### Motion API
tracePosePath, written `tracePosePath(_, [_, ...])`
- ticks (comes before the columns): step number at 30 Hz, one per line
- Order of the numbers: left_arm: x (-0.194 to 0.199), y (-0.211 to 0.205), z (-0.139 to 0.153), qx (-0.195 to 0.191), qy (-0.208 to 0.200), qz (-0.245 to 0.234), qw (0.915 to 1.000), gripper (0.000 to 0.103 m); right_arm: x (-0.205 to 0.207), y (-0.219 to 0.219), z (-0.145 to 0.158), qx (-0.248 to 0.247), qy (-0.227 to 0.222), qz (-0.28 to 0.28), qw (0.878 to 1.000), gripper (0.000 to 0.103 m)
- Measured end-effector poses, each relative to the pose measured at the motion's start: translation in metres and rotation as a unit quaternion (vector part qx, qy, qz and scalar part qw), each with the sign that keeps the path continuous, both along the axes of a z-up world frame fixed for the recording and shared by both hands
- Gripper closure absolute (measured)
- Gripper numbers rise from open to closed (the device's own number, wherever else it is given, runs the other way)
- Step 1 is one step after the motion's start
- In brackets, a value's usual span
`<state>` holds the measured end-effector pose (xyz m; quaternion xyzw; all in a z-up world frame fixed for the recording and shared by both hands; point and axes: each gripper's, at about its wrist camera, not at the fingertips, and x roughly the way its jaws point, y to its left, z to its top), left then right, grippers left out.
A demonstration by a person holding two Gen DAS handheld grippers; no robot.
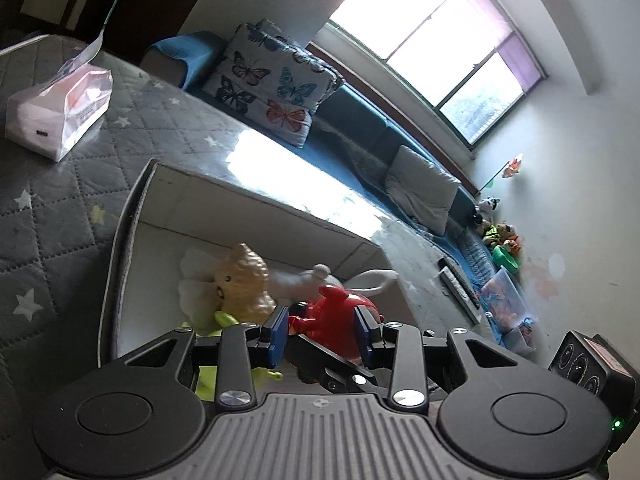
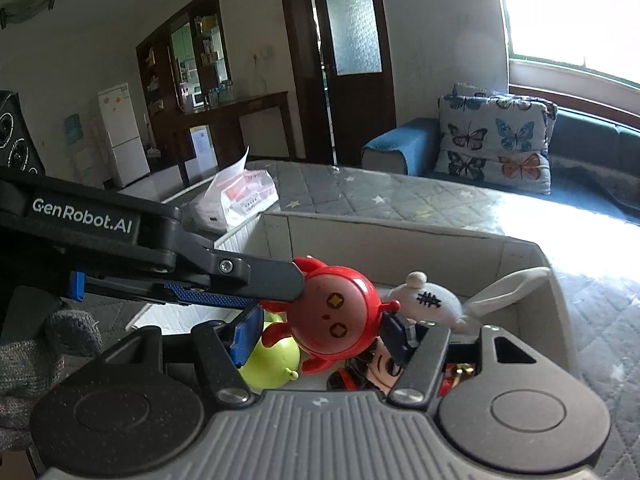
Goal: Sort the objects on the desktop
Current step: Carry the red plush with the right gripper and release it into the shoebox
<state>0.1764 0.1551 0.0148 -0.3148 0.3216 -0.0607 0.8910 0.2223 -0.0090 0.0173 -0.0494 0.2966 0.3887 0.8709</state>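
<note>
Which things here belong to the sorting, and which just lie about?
Job: red round-headed plastic figurine, white long-eared plastic figurine, yellow bumpy plastic figurine, lime-green toy, white cardboard box.
Lying about: pink-white tissue pack, butterfly-print cushion.

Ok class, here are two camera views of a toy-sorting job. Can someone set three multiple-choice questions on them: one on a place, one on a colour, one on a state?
1. The yellow toy lies
A. on the sofa
B. inside the box
C. on top of the tissue pack

2. The toy with diamond eyes is
A. green
B. blue
C. red

3. The tissue pack is
A. open, with a sheet sticking up out of it
B. sealed and flat
C. lying in the box

Answers:
1. B, as the box walls stand around it.
2. C, as its round head and ears are red.
3. A, as a white sheet rises from its top, and it sits on the quilted cover outside the box.
</note>
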Motion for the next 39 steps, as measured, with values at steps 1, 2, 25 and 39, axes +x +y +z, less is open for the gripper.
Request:
tracePosePath(1, [0.002,0.001,-0.002,0.002,0.003,0.001,1.0,0.065,0.001,0.001,-0.002,-0.002,0.001,0.0,1.0,0.039])
tracePosePath(2, [0.002,0.002,-0.004,0.004,0.006,0.002,1.0,0.065,0.0,0.001,-0.004,-0.003,0.0,-0.001,1.0,0.039])
tracePosePath(25, [-0.016,-0.007,0.003,0.046,0.008,0.015,0.9988,0.065,-0.016,-0.005,0.002,-0.009,-0.011,-0.01,1.0,0.029])
tracePosePath(39, [-0.044,-0.023,0.015,0.114,-0.006,0.018,0.9934,0.065,-0.036,-0.023,0.007,-0.008,-0.018,-0.03,0.999,0.01])
